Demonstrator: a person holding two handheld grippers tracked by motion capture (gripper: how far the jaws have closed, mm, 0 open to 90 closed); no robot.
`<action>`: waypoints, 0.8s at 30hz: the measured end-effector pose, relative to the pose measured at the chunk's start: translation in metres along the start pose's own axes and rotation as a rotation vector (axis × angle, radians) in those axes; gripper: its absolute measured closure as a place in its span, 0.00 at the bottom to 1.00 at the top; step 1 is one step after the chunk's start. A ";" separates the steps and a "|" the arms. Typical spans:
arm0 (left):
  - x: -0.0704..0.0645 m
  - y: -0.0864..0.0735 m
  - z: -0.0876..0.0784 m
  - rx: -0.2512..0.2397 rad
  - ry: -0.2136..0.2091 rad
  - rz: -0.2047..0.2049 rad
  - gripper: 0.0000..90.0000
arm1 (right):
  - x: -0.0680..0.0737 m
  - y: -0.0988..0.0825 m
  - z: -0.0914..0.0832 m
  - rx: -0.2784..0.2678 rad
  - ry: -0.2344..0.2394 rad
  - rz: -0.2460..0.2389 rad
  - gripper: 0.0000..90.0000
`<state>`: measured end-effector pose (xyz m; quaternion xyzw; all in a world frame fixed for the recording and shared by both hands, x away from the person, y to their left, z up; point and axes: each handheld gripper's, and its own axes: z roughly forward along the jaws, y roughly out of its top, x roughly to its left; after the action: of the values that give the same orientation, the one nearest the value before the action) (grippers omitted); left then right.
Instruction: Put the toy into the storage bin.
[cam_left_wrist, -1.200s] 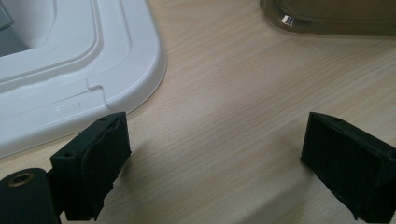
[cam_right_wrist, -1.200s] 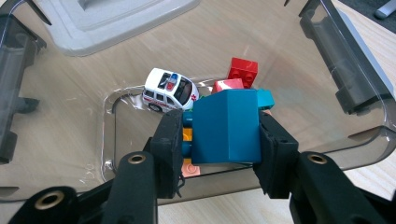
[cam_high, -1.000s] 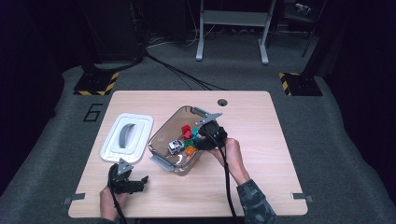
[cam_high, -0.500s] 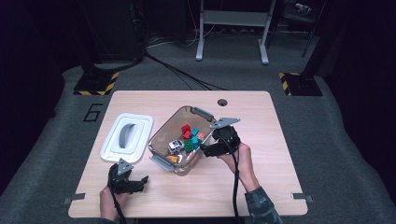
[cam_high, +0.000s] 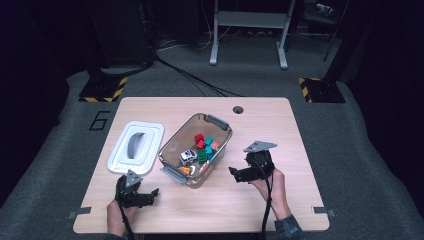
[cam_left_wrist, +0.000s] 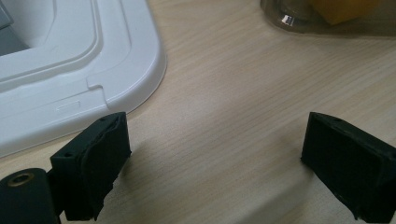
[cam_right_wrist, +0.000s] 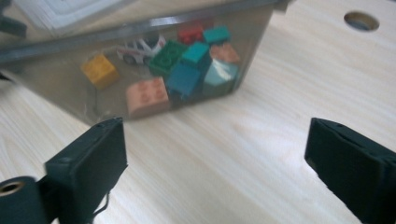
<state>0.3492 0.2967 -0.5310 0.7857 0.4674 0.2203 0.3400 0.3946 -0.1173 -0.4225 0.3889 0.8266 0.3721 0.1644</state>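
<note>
A clear plastic bin (cam_high: 175, 141) stands mid-table and holds several coloured bricks (cam_high: 204, 146) and a small white toy car (cam_high: 188, 156). My right gripper (cam_high: 234, 173) is low over the table just right of the bin. Its jaws have just been opening and now stand wide with nothing between them. In the right gripper view, the right gripper (cam_right_wrist: 215, 149) faces the bin wall (cam_right_wrist: 60, 93), with the toy car (cam_right_wrist: 140, 46) and a yellow brick (cam_right_wrist: 99, 70) inside. My left gripper (cam_high: 151, 193) rests open near the front left edge. The left gripper view has that gripper (cam_left_wrist: 215, 144) over bare wood.
The bin's white lid (cam_high: 136, 146) lies flat left of the bin, and its corner (cam_left_wrist: 70, 60) is close ahead of the left jaws. A cable hole (cam_high: 238, 109) sits at the table's far edge. Dark floor and stands surround the table.
My right gripper has moved from over the bin out to its right and down toward the tabletop, and its jaws have opened. The left gripper has stayed put.
</note>
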 end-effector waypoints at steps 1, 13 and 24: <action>0.000 0.000 0.000 0.000 -0.001 0.000 0.08 | -0.001 -0.005 0.001 0.008 -0.003 0.010 0.03; 0.000 0.000 0.000 0.005 -0.004 0.002 0.09 | -0.021 -0.056 0.016 0.088 -0.078 0.098 0.00; 0.001 0.001 -0.001 0.013 -0.012 0.000 0.09 | -0.037 -0.090 0.025 0.129 -0.152 0.163 0.00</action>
<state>0.3492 0.2976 -0.5299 0.7894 0.4667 0.2127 0.3374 0.3851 -0.1712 -0.5066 0.4917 0.7995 0.2998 0.1705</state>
